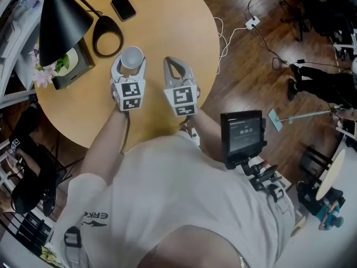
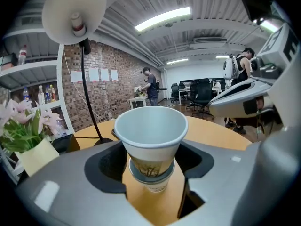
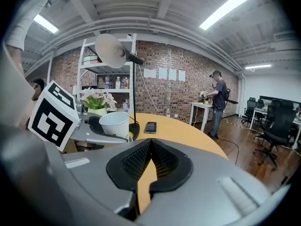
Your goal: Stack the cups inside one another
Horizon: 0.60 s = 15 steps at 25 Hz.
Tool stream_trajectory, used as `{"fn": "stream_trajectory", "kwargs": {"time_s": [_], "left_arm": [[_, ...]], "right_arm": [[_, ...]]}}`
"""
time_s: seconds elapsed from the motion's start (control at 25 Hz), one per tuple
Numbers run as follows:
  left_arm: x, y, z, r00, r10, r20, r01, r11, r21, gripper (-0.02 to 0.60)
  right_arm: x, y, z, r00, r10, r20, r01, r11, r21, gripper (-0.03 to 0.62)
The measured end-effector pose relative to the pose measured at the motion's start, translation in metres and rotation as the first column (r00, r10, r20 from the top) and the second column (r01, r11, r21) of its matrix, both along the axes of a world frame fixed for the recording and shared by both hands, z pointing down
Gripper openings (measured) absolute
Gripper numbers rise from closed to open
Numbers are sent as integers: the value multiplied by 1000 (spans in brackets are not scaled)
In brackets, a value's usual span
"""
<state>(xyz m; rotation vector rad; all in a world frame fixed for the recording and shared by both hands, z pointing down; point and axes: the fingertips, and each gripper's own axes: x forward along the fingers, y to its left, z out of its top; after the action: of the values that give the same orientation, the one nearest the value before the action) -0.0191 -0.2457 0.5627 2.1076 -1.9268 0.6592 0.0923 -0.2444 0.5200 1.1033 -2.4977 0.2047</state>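
Item 1. Table (image 1: pixel 167 32): round, pale wood, with everything below carried on it or held over it.

Item 2. Lamp (image 1: pixel 61 24): black, with its shade hung over the table's left side and its base stood just behind the cups.

Item 3. Left hand-held gripper (image 1: pixel 130 66): jaws spread wide and set against both sides of the nested cups (image 2: pixel 150 149), which are taken to be gripped. It cannot be told whether the lower cup's base rests on the table or is held clear of it.

Item 4. Right hand-held gripper (image 1: pixel 174 63): just beside the left one, jaws closed together, pads meeting, nothing between them.

Item 5. Flower box (image 1: pixel 70 66): under the lamp shade at the table's left edge, well apart from the work.

Item 6. Nested cups: the upper cup (image 2: pixel 151 133), white and empty, is seated upright inside the lower cup (image 2: pixel 151 180), of which only the rim band and base are shown below it.

Item 7. Phone (image 1: pixel 123 6): flat on the far side of the table, untouched.

Progress note: no loose cup is seen anywhere on the table, so the stacking is judged done or all but done. What appears left is for the pair to be set down, if not already standing, and released
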Motion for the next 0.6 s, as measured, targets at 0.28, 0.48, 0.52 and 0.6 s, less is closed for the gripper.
{"fn": "stream_trajectory", "kwargs": {"time_s": [0.28,0.48,0.52,0.6], "left_arm": [[2,3,11,1000,14,-27,-15,1000,-18,321],[4,3,7,999,30,-39,-31,999,-10,336],[5,3,7,999,35,-41,-36,999,-11,344],[6,4,7,998,43,-44,-43,999,-17,348]], "right_arm": [[0,1,4,1000,1,-9,-1,1000,-9,14],[0,1,4,1000,3,-14,-4,1000,-12,14],[0,0,4,1000,5,-15,-5,1000,-12,14],[0,-1,3,1000,8,-15,-8,1000,-12,14]]}}
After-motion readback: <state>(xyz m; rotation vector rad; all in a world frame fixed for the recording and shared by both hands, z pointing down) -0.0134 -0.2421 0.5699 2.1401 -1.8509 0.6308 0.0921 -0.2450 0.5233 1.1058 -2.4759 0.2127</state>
